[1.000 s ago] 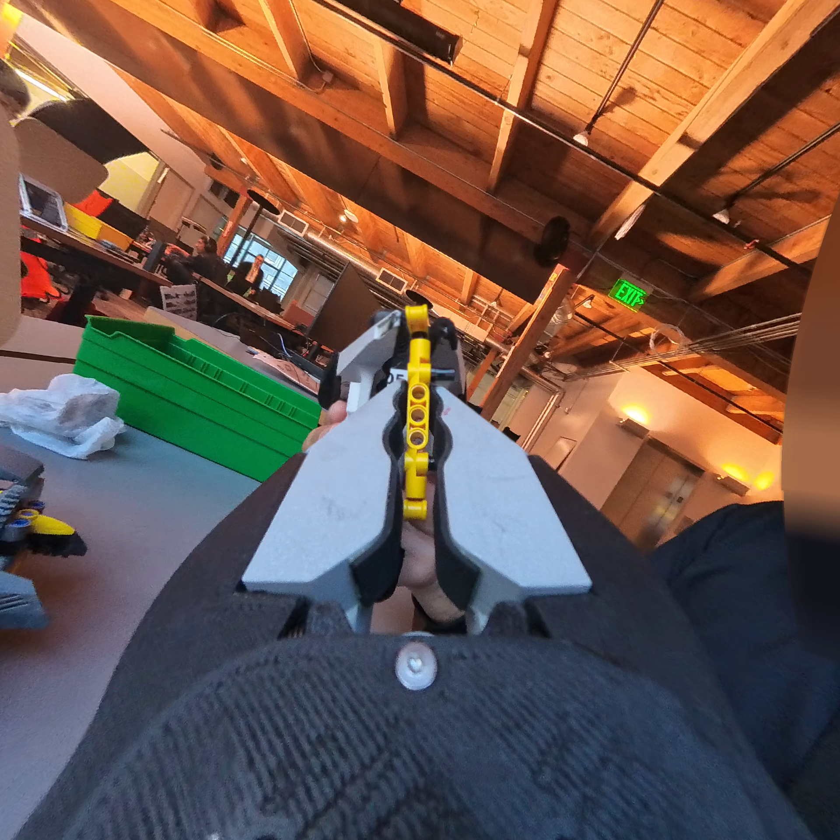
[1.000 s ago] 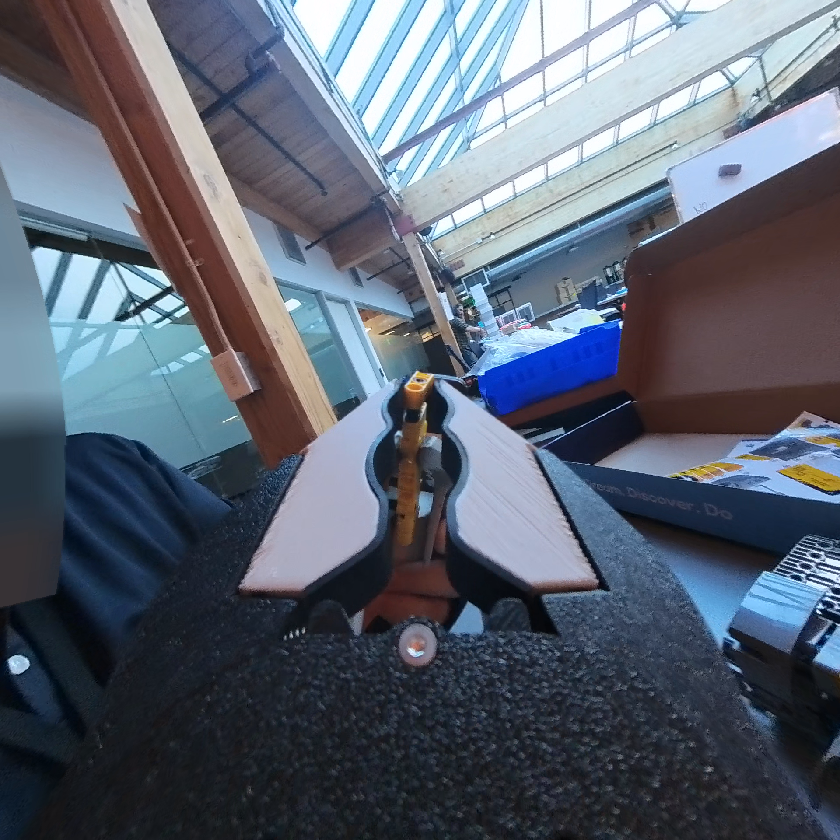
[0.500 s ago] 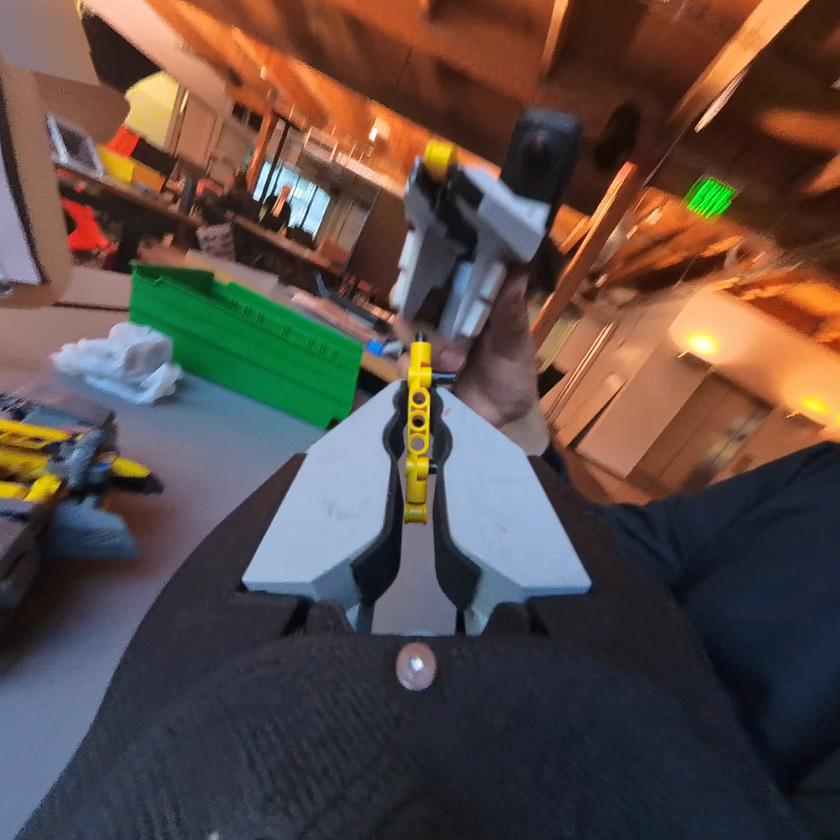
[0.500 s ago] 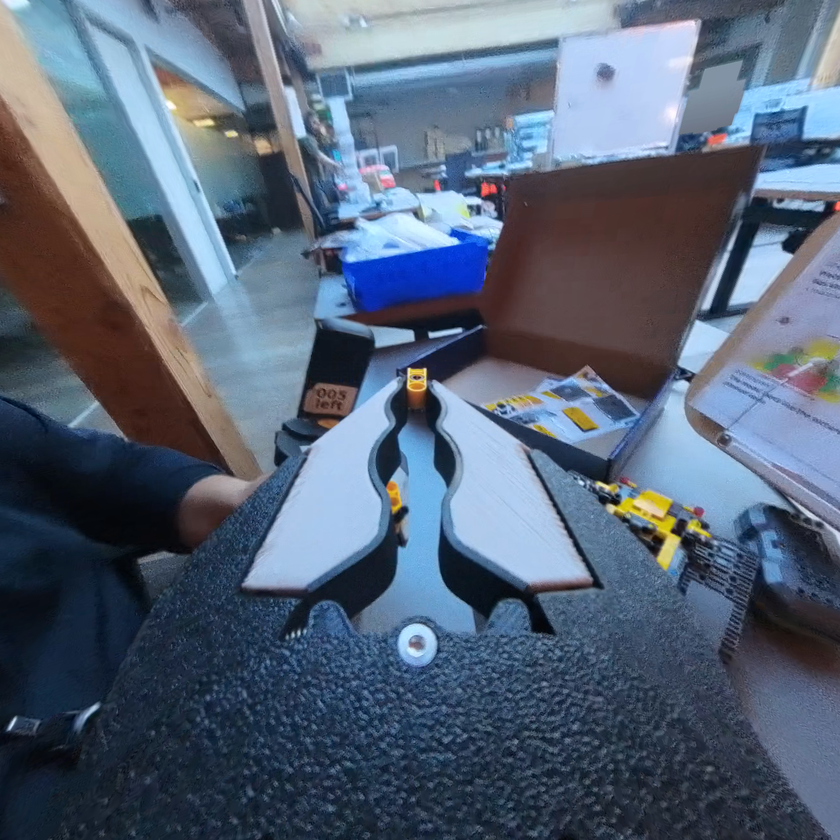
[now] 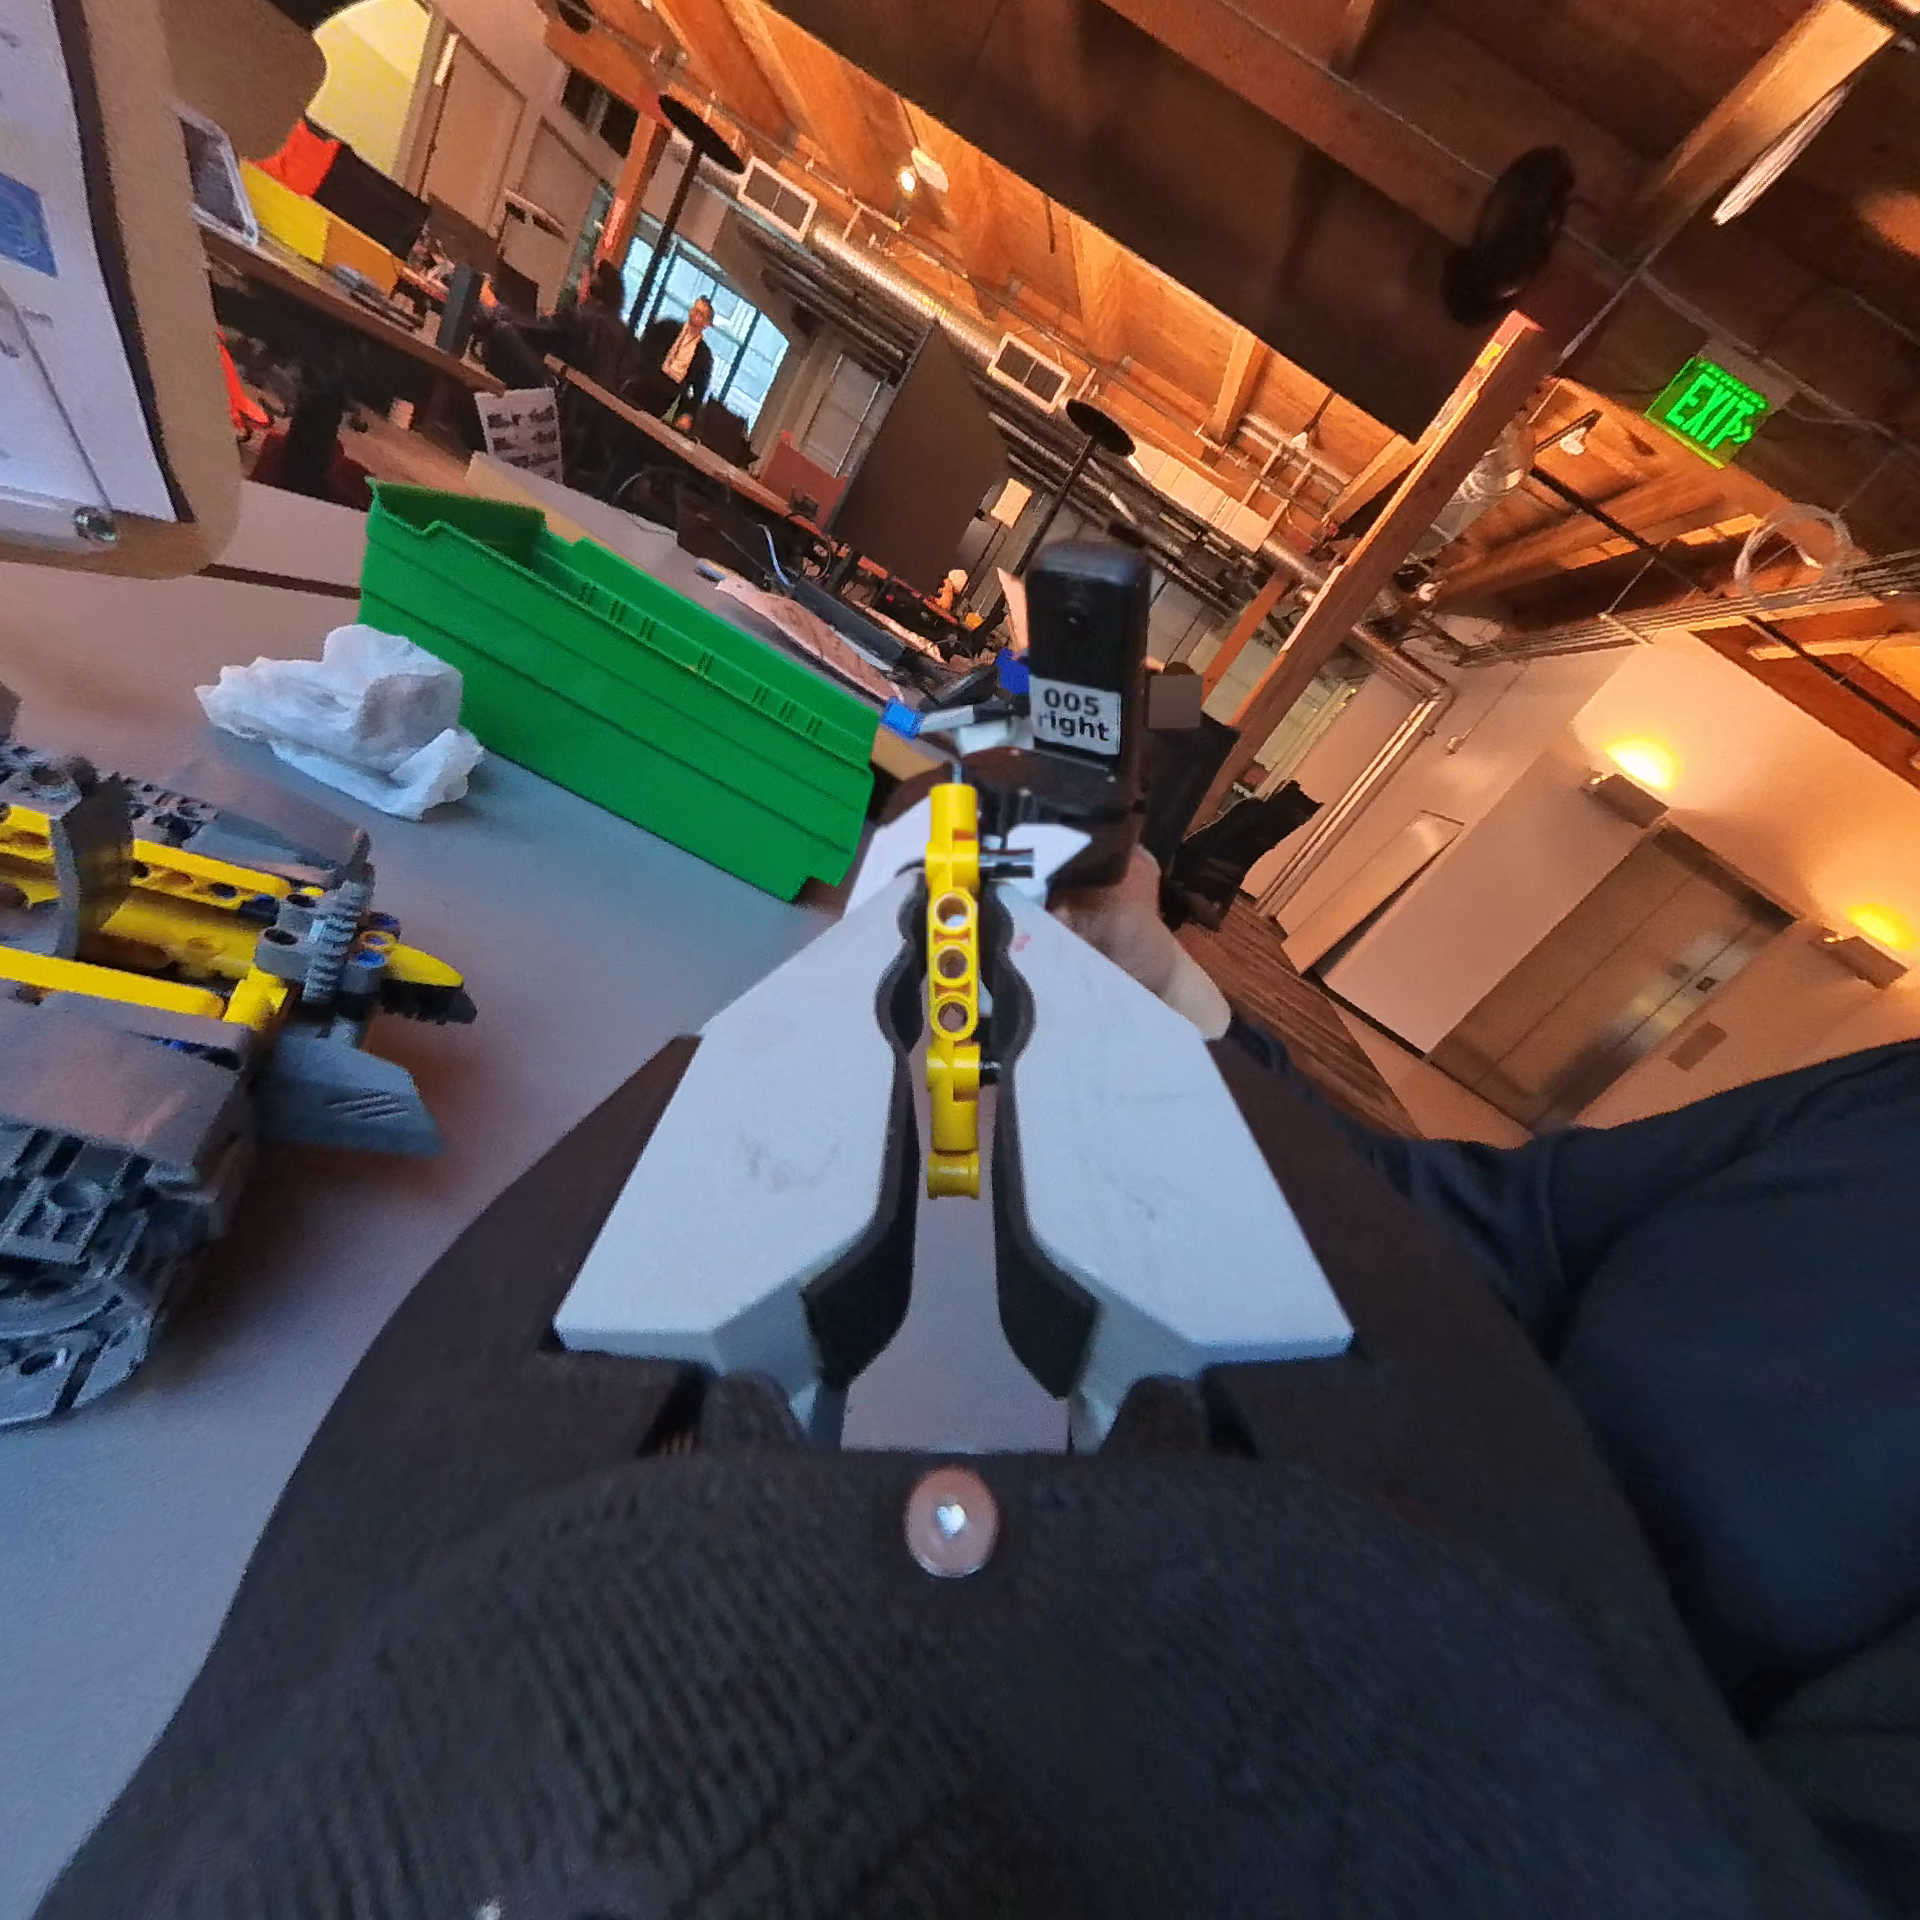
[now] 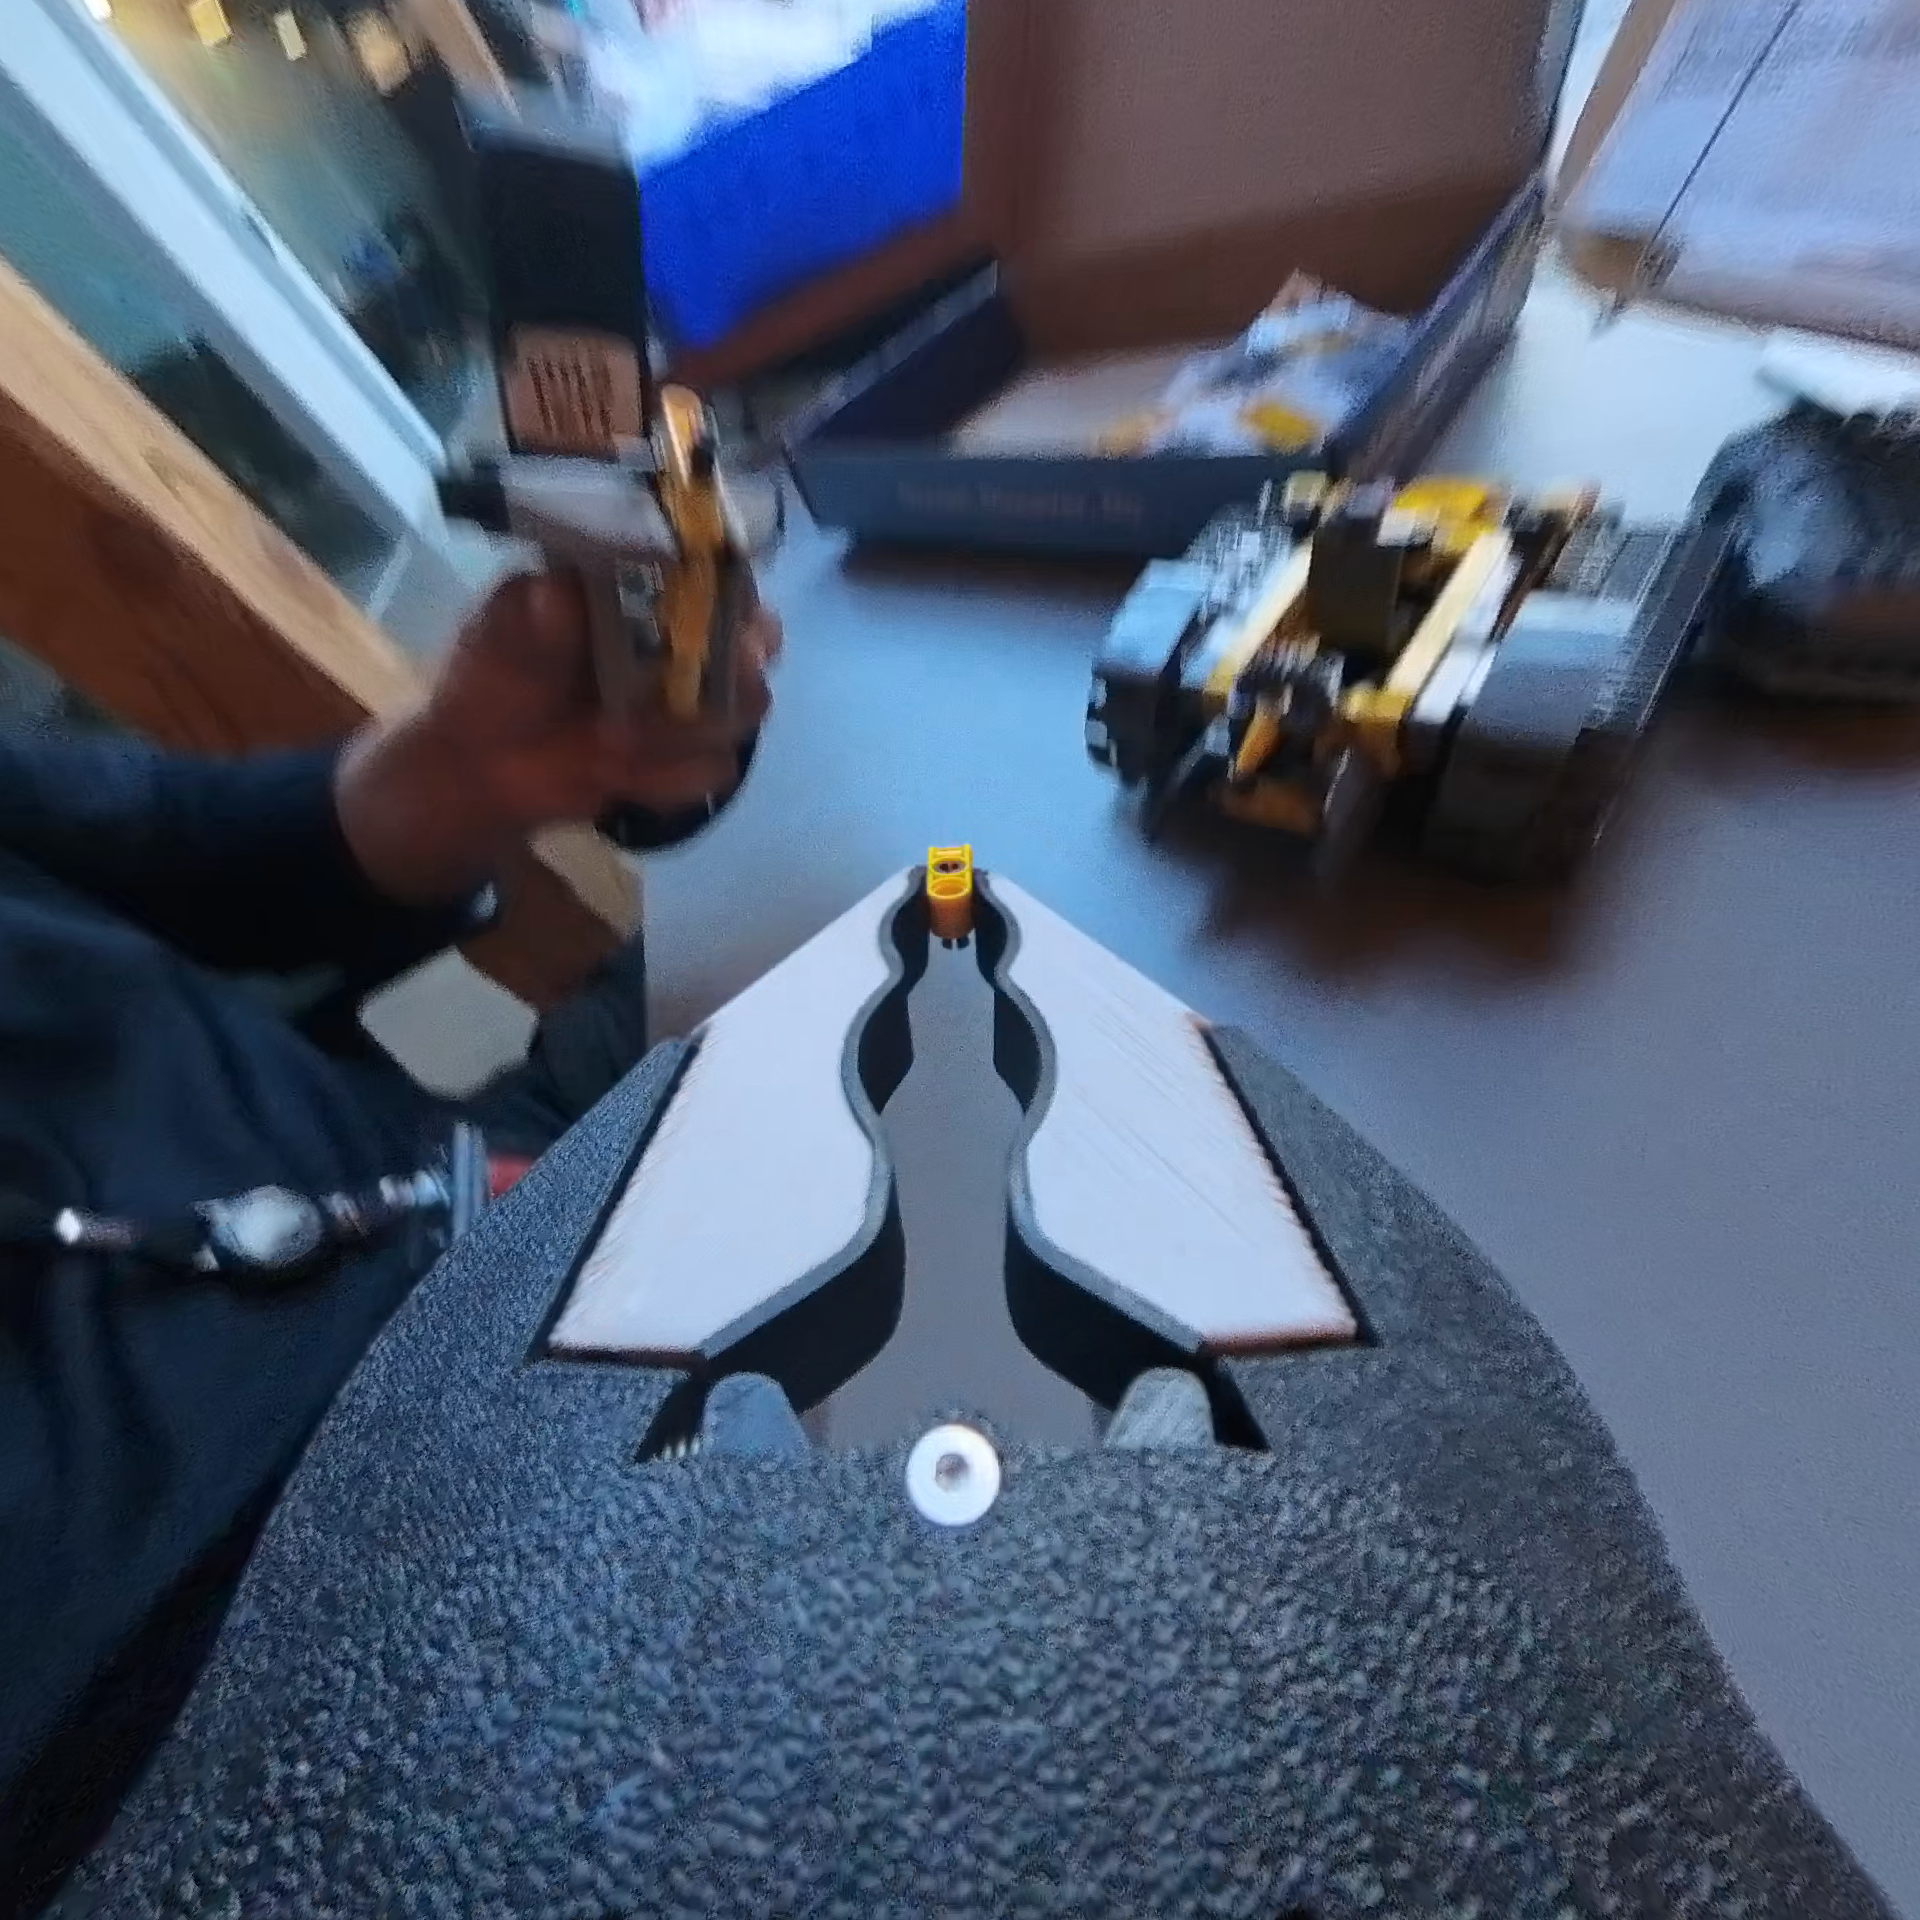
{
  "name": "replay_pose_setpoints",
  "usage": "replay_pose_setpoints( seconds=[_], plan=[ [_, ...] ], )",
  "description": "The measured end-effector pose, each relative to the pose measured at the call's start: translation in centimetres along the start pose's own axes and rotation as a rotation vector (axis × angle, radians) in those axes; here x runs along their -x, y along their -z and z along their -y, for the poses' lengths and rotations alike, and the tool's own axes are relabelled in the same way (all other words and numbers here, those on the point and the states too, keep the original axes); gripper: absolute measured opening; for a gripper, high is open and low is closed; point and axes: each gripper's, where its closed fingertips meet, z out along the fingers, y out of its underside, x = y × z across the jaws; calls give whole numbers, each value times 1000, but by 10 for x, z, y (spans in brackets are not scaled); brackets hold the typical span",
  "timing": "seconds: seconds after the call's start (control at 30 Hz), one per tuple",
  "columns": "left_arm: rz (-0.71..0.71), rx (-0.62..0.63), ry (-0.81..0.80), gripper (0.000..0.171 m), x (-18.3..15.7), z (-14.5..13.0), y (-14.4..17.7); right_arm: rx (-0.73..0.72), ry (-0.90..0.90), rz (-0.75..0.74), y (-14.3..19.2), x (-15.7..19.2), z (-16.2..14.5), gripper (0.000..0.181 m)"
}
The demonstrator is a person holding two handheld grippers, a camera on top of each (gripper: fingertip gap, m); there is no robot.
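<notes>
My left gripper (image 5: 953,883) is shut on a long yellow holed beam (image 5: 953,997) that stands upright between its grey fingers. My right gripper (image 6: 948,878) is shut on a small yellow connector piece (image 6: 948,891) at its fingertips, above the dark table (image 6: 1351,1039). The right gripper also shows farther off in the left wrist view (image 5: 1081,717), held in a hand. The left gripper with its beam shows blurred in the right wrist view (image 6: 665,561). A yellow and grey brick-built vehicle (image 5: 156,997) sits on the table to the left; it also shows in the right wrist view (image 6: 1371,644).
A green bin (image 5: 623,686) and crumpled white plastic (image 5: 343,707) lie at the back of the table. An open cardboard box (image 6: 1195,416) with a booklet stands behind the vehicle, a blue bin (image 6: 790,187) beyond it. A clipboard stand (image 5: 94,281) is at far left. Tip to tip, the grippers are about 8 centimetres apart.
The two grippers have drawn apart from a joined yellow assembly; each now holds its own piece. The right view has swung down from the ceiling to the table and is blurred.
</notes>
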Motion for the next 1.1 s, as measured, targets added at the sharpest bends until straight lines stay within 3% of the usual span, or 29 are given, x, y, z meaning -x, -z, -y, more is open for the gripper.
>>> replay_pose_setpoints(
  seconds=[0.1,0.17,0.4,0.5,0.6,0.8,0.97,1.1],
  plan=[
    [9,67,16,5,6,-13,-4,189,21,-39,-7,-11,-52,6],
    [21,102,17,5,10,-21,-6,245,34,-76,-8,-18,-71,6],
    [101,283,-23,5,29,-57,-7,301,17,-123,0,-35,-91,18],
    [113,354,-33,5,34,-71,-7,252,20,-145,10,-39,-82,18],
    [85,380,-3,5,32,-78,-9,104,29,-132,20,-31,-52,17],
    [-22,416,18,5,13,-90,-17,-126,57,100,6,27,-3,25],
    [-62,422,4,5,1,-90,-20,-123,-2,205,-13,44,-5,25],
    [-106,381,5,5,-9,-85,-24,-181,-51,267,-17,52,-1,13]
  ],
)
